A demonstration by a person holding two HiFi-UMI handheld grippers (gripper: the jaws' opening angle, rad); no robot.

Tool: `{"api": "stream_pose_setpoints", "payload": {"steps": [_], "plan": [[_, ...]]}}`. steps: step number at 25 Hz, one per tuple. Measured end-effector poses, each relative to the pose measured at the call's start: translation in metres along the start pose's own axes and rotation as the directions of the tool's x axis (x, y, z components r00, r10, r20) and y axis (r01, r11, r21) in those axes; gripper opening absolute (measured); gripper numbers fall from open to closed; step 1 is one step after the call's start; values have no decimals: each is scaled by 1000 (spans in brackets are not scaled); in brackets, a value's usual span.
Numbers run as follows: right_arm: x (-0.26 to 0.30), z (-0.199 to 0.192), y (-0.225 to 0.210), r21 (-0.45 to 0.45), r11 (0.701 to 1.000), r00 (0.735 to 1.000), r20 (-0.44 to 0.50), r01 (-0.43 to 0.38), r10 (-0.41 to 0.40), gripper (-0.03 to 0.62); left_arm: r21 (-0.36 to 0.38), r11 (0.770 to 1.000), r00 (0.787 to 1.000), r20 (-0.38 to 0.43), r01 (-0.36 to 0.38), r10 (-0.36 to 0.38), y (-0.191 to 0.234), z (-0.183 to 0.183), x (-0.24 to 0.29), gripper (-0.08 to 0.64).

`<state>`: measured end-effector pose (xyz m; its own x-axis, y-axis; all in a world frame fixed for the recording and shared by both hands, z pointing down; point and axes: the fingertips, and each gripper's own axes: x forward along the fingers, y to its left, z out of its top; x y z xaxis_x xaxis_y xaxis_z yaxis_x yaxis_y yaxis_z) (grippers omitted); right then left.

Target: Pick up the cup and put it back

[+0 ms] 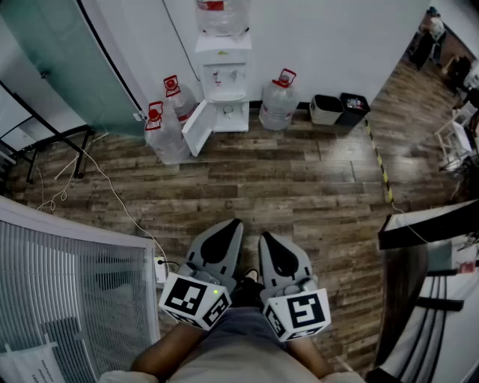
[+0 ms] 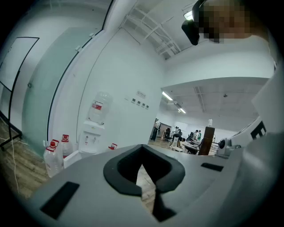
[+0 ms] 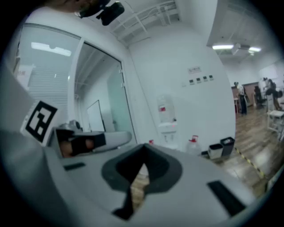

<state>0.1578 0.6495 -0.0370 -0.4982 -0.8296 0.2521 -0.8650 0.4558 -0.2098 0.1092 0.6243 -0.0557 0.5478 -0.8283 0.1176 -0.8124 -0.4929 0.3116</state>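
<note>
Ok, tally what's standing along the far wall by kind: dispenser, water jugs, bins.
Water dispenser: 1
Water jugs on the floor: 3
Water jug on the dispenser: 1
Bins: 2
Total: 7

Cup not discernible, too small or hidden, in head and gripper views
</note>
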Motion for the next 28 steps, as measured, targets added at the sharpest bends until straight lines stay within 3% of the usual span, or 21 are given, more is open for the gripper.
{"api": "stream_pose_setpoints", "payload": {"steps": [12,17,28], "plan": [[3,-9,-4,15,999,999,-18,-40,40,22,14,999,999,-4,-47,47,-6,-10,5,8],[19,-1,-6,41,997,998,4,-64,64,23,12,996,997,3,-83,83,8,-6,10,8],[73,18,-2,-19,997,997,-28,-78,77,25,79,983,986,2,-169,169,63,9,36,8]]}}
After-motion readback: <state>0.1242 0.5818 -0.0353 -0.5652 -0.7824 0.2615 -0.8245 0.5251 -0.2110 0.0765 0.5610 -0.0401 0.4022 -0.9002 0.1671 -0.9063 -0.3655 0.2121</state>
